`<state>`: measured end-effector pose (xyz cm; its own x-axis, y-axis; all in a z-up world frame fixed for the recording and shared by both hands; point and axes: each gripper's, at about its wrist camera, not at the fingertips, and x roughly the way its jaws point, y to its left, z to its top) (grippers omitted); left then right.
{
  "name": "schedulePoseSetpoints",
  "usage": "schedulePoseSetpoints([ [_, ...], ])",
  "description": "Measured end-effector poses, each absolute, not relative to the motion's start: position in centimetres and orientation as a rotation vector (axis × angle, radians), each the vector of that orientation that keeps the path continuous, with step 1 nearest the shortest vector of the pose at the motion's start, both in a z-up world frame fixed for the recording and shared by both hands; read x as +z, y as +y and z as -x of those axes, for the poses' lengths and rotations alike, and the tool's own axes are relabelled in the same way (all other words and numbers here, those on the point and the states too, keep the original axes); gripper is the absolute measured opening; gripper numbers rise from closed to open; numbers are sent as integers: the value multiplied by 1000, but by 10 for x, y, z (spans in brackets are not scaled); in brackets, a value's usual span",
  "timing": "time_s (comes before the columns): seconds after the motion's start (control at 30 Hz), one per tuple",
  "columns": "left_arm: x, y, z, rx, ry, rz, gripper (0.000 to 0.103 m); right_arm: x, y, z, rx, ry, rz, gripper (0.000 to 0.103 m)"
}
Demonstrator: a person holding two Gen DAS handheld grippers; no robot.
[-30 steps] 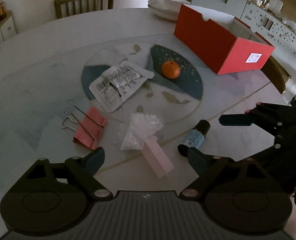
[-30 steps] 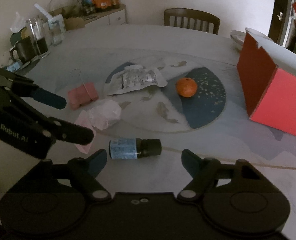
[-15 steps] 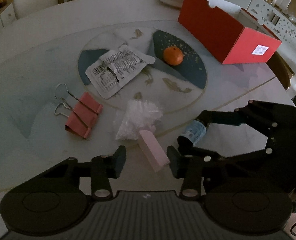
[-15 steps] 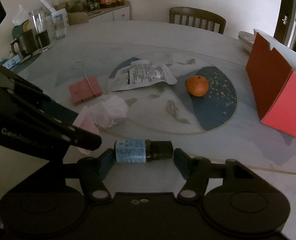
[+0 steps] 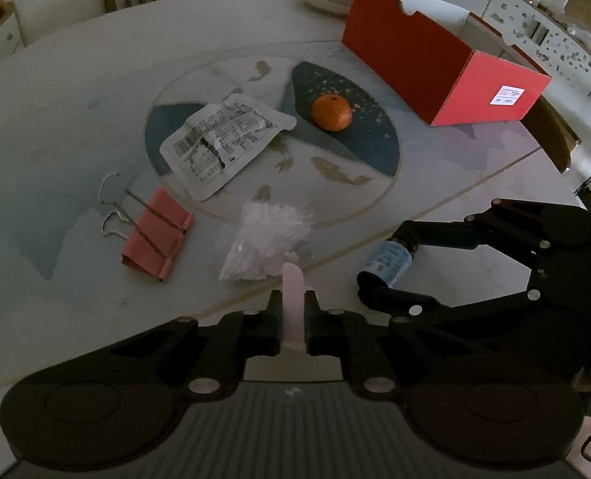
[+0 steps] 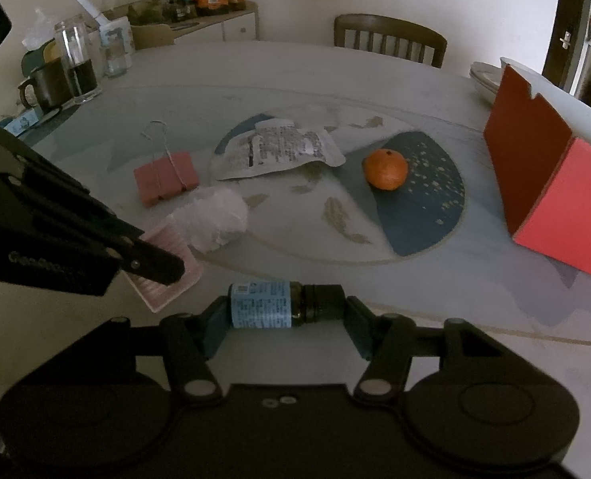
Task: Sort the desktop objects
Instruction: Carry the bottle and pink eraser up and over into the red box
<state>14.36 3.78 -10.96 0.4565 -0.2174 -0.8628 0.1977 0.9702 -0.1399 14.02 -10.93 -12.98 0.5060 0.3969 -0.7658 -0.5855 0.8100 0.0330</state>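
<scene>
Pink slab: my left tool (image 5: 294, 315) had it pinched edge-on, jaws fully narrowed on the thin pink eraser-like block (image 5: 293, 299), low on the table (image 5: 76, 80) at 6 o'clock in the left view.
Bottle: the small dark glass bottle (image 6: 283, 304) with its pale blue label lay on its side, crosswise between the jaws of my right tool (image 6: 283, 311); those jaws were closing, the pads at its base and its cap, seemingly touching both ends.
Step in hand: I judged this a double pick-up, both grasps being set before anything was lifted.
Next move: probably lift both clear and carry them to the red cardboard box (image 5: 435, 68) at 1 o'clock, if that is the bin; an end-to-end hold on a smooth cylinder calls for a firm squeeze.
Left on the table: crinkly clear plastic wrapper (image 5: 265, 241) just beyond the slab; pink binder clip (image 5: 155, 239) with wire handles at 10 o'clock; flat printed foil pouch (image 5: 225, 139); round dimpled tangerine (image 5: 331, 112) at 12 o'clock.
</scene>
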Motion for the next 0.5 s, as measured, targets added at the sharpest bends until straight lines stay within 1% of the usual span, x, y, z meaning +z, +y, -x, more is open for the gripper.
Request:
schedulePoseSetpoints([
  [0.5,-92,17,-146,-292,1022,-24,9,-119,-143,-138,548,860,202,60],
])
